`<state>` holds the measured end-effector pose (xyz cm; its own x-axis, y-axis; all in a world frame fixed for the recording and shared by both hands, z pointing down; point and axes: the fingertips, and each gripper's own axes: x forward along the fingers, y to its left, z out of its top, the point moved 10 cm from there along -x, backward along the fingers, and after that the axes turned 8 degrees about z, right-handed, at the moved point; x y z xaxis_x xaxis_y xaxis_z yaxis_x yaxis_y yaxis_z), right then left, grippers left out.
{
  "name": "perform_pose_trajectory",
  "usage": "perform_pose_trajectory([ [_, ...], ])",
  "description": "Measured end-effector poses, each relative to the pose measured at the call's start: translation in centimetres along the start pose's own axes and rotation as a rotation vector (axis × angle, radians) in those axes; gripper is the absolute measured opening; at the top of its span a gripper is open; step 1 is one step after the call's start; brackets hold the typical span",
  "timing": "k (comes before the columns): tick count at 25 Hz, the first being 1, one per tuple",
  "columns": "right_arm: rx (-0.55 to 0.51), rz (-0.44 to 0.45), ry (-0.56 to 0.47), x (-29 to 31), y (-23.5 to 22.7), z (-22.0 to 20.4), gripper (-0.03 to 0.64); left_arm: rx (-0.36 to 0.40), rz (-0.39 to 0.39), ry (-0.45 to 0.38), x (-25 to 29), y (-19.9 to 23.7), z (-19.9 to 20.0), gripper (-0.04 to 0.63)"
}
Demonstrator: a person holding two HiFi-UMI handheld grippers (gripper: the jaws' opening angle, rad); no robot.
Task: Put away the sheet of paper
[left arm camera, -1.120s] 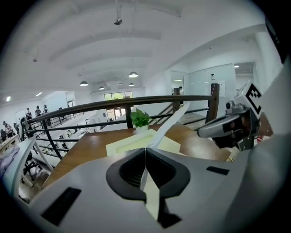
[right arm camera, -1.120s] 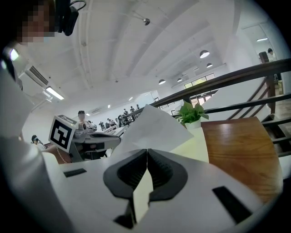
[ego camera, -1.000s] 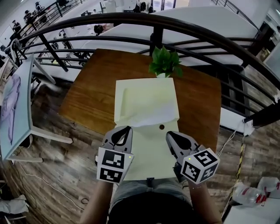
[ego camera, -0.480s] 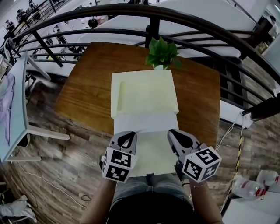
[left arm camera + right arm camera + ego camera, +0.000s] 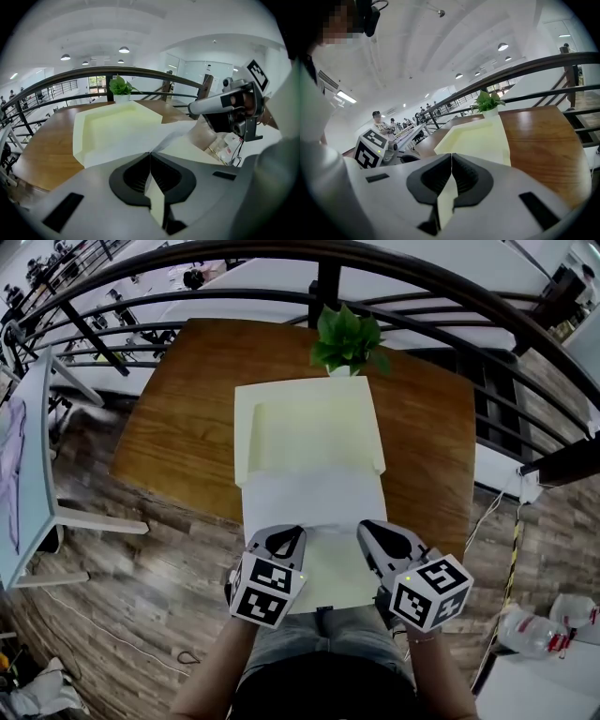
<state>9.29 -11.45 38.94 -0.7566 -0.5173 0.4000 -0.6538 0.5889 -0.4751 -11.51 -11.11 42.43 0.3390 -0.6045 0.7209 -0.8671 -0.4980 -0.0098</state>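
The biggest thing I see is the brown wooden table (image 5: 178,427), filling the middle of the head view. On it lies a pale yellow folder (image 5: 309,423), open, with its pocket toward the top of the frame. The white sheet of paper (image 5: 309,502) lies flat on the folder, and its far edge is at the pocket's mouth. My left claw (image 5: 287,534) and right claw (image 5: 369,529), at the bottom of the frame, are both squeezed tight on the sheet's near edge. A little green potted plant (image 5: 347,338) stands just past the folder. I think the sheet could bend if one claw pushes harder, or the folder could slide and bump the plant.
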Motion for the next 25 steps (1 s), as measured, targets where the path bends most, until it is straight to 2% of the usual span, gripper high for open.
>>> perform_pose_trajectory([
  [9,0.004,0.007,0.034,0.7,-0.4,-0.9,0.026,-0.01,-0.037,0.017,1.9,-0.2,0.1,0.018],
  [25,0.031,0.011,0.051,2.5,-2.0,-0.9,0.027,0.033,-0.058,0.041,5.0,1.1,1.7,0.018],
])
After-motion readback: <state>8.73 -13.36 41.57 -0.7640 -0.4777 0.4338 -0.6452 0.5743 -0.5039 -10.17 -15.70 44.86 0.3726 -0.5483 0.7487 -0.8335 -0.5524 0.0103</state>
